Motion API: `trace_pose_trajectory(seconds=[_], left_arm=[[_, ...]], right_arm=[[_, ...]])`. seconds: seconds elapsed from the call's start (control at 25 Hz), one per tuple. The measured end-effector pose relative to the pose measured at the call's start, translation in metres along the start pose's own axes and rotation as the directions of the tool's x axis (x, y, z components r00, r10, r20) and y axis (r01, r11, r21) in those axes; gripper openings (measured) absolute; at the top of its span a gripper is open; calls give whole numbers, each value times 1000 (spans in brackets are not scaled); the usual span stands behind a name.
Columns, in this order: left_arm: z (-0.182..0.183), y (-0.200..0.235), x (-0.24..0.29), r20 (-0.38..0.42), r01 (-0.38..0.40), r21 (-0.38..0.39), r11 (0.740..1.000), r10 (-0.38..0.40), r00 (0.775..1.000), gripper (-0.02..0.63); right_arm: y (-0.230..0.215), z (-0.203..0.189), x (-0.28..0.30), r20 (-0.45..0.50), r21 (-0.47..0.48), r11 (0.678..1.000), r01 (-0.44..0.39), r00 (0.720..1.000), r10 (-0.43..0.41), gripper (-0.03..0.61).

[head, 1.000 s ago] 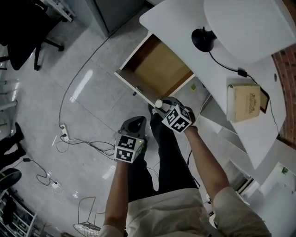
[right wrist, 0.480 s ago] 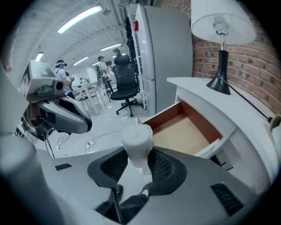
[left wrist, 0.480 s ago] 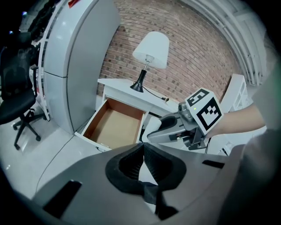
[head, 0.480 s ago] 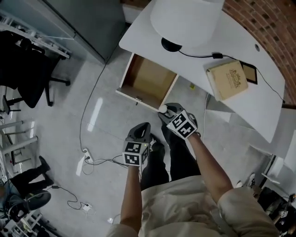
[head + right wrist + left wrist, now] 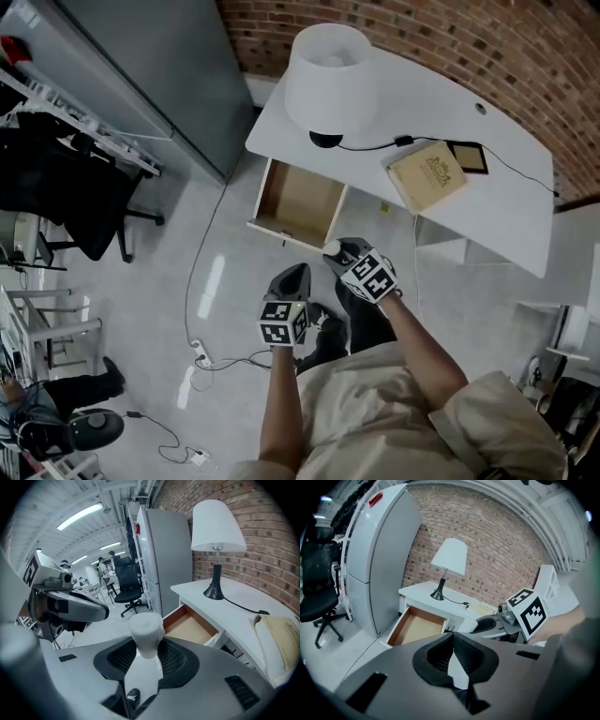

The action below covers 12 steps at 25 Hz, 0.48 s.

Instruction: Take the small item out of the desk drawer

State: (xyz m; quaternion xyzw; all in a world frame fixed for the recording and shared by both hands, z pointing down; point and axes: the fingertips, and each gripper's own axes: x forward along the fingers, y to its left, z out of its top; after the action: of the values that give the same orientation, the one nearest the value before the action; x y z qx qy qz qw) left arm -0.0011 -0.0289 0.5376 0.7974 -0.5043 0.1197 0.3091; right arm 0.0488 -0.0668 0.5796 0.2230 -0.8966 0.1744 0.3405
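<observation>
The wooden-lined desk drawer [image 5: 298,201] stands pulled out below the white desk [image 5: 487,206], and its inside shows bare. My right gripper [image 5: 335,251] hovers just in front of the drawer's front edge, shut on a small white plug-shaped item [image 5: 331,247]. In the right gripper view that item [image 5: 146,636] sticks up from between the jaws of the right gripper [image 5: 146,654], with the drawer [image 5: 191,626] beyond it. My left gripper [image 5: 293,273] hangs lower left over the floor. In its own view the left gripper [image 5: 452,654] has its jaws together, holding nothing.
On the desk are a white-shaded lamp [image 5: 329,77], a tan book [image 5: 427,175], a dark tablet [image 5: 468,157] and a cable. A grey cabinet [image 5: 150,66] and a black office chair [image 5: 66,202] stand left. Cords [image 5: 202,356] lie on the floor. People stand far back [image 5: 104,566].
The head view has risen and drawn back from the desk. Both grippers have come away from the drawer, the right one still carrying the white item.
</observation>
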Motion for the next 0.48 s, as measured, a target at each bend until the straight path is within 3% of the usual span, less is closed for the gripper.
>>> trace_pose_trajectory(seconds=[0.28,0.48], left_arm=[[12,-37,-30,-4,24,99,995,-23,1000,17],[13,-49,-43,-3,1,127,992,0,1000,17]], right_arm=[[19,16,-41,93,38,998,57,994,-60,164],[25,16,-64,159,82,993,84,983,-96,164]])
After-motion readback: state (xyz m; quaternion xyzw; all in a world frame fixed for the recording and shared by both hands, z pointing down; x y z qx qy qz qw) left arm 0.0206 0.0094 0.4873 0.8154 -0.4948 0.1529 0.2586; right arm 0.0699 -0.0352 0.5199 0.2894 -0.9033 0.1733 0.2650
